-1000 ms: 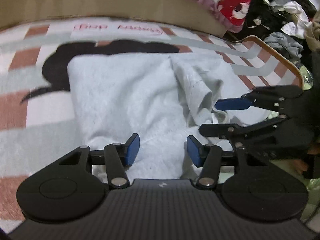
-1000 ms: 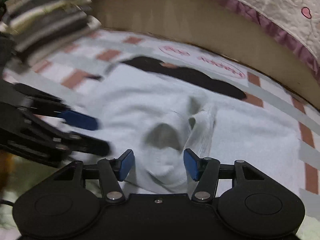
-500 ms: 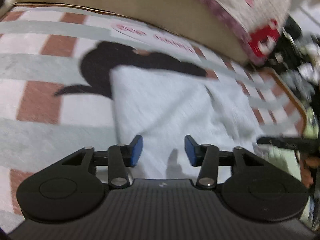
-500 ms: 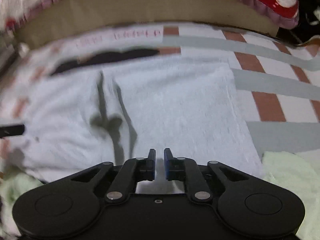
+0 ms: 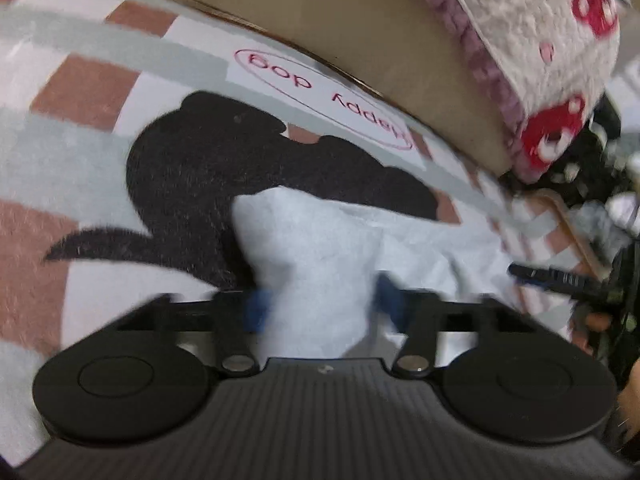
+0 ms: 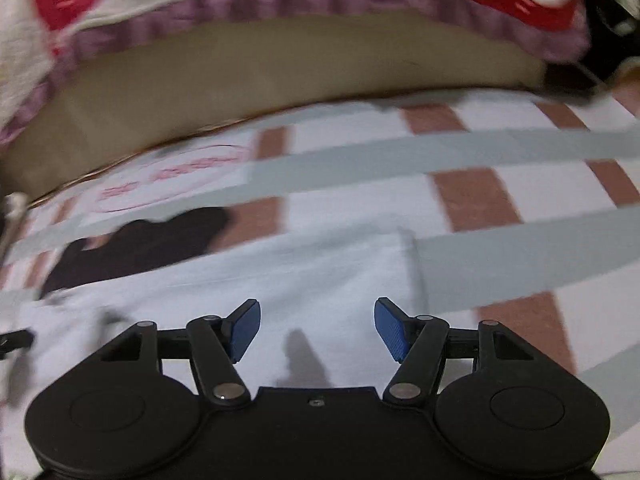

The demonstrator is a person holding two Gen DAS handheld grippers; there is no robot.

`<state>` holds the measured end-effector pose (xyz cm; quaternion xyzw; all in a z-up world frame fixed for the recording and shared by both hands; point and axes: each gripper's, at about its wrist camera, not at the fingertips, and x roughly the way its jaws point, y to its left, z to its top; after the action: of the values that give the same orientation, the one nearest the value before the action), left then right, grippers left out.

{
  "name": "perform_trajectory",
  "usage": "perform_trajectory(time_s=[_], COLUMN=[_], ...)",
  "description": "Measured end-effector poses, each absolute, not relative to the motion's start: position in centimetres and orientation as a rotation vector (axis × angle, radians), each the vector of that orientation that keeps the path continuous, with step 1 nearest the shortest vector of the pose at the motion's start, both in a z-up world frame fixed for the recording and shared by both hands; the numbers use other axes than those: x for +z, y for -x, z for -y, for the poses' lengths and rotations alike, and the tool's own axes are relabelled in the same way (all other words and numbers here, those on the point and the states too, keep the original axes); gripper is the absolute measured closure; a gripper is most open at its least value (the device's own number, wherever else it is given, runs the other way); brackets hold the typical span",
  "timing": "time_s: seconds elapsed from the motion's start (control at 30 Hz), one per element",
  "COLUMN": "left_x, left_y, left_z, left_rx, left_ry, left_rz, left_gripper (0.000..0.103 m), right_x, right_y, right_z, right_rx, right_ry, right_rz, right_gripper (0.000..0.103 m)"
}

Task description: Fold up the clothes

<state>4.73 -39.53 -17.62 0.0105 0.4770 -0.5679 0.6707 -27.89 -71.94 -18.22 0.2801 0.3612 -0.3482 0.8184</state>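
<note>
A pale blue-white garment (image 5: 320, 256) lies flat on the striped rug, its far left corner over the black dog print. My left gripper (image 5: 322, 306) is open and low at the garment's near left edge, with cloth between the blurred blue pads. In the right wrist view the same garment (image 6: 304, 284) spreads out with its far right corner (image 6: 406, 236) on a grey stripe. My right gripper (image 6: 318, 332) is open just above the cloth, holding nothing. The right gripper's fingers (image 5: 552, 276) show at the far right of the left wrist view.
The rug (image 5: 80, 152) has pink and grey stripes, a black dog shape (image 5: 192, 168) and a "Happy dog" label (image 5: 320, 96). Behind it run a beige bed base (image 6: 280, 80) and a quilt with red bears (image 5: 560, 40). A pile of clothes (image 5: 612, 208) lies at the right.
My right gripper has gone from shut to open and swung towards the garment's right side. The left gripper has moved in closer over the garment's left edge.
</note>
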Motion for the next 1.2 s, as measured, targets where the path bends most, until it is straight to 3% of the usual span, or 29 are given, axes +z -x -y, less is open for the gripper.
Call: perform_trajectory(time_s=[0.17, 0.2, 0.23, 0.27, 0.53, 0.6, 0.63, 0.67, 0.7, 0.77, 0.83, 0.97, 1.13, 1.2], left_x=[-14.8, -14.1, -13.4, -12.7, -8.4, -9.1, -10.0, -10.8, -11.7, -12.7, -13.5, -14.7, -15.0, -15.1], left_y=[-1.7, -1.4, -1.1, -1.0, -6.2, -8.8, -10.0, -11.1, -12.1, -12.7, -12.4, -9.7, -4.6, -2.9], left_z=[39.9, 40.0, 40.1, 40.2, 38.4, 38.3, 38.4, 38.4, 38.3, 36.9, 35.0, 31.9, 30.0, 30.4], left_rx=[-1.304, -1.304, -1.304, -1.301, -1.219, -1.165, -1.149, -1.124, -1.087, -1.072, -1.1, -1.141, -1.18, -1.204], left_ry=[-0.182, -0.195, -0.207, -0.214, -0.183, -0.139, -0.117, -0.102, -0.096, -0.058, -0.027, -0.073, -0.265, -0.366], left_rz=[-0.854, -0.824, -0.793, -0.768, -0.665, -0.682, -0.71, -0.756, -0.825, -0.889, -0.931, -0.957, -0.78, -0.696], left_gripper=[0.084, 0.085, 0.085, 0.085, 0.085, 0.079, 0.074, 0.063, 0.063, 0.059, 0.055, 0.047, 0.044, 0.039], right_x=[-21.1, -21.2, -20.7, -20.3, -16.6, -15.6, -15.3, -15.5, -15.8, -16.2, -15.5, -15.2, -17.2, -18.4], right_y=[29.5, 29.5, 28.9, 28.3, 23.8, 22.7, 21.9, 20.4, 19.0, 17.1, 17.4, 18.3, 16.9, 16.5], right_z=[72.8, 72.7, 72.6, 72.5, 71.7, 71.5, 71.4, 71.3, 71.5, 71.3, 70.2, 65.6, 58.4, 57.3], right_rx=[-0.707, -0.662, -0.656, -0.649, -0.596, -0.582, -0.581, -0.612, -0.653, -0.762, -0.758, -0.472, -0.232, -0.237], right_ry=[-0.553, -0.543, -0.517, -0.49, -0.28, -0.227, -0.201, -0.174, -0.16, -0.184, -0.366, -0.682, -0.671, -0.705], right_rz=[-0.683, -0.653, -0.643, -0.632, -0.548, -0.526, -0.524, -0.562, -0.608, -0.685, -0.641, -0.571, -0.677, -0.698], right_gripper=[0.032, 0.049, 0.059, 0.095, 0.096, 0.097, 0.094, 0.085, 0.075, 0.075, 0.069, 0.047, 0.043, 0.043])
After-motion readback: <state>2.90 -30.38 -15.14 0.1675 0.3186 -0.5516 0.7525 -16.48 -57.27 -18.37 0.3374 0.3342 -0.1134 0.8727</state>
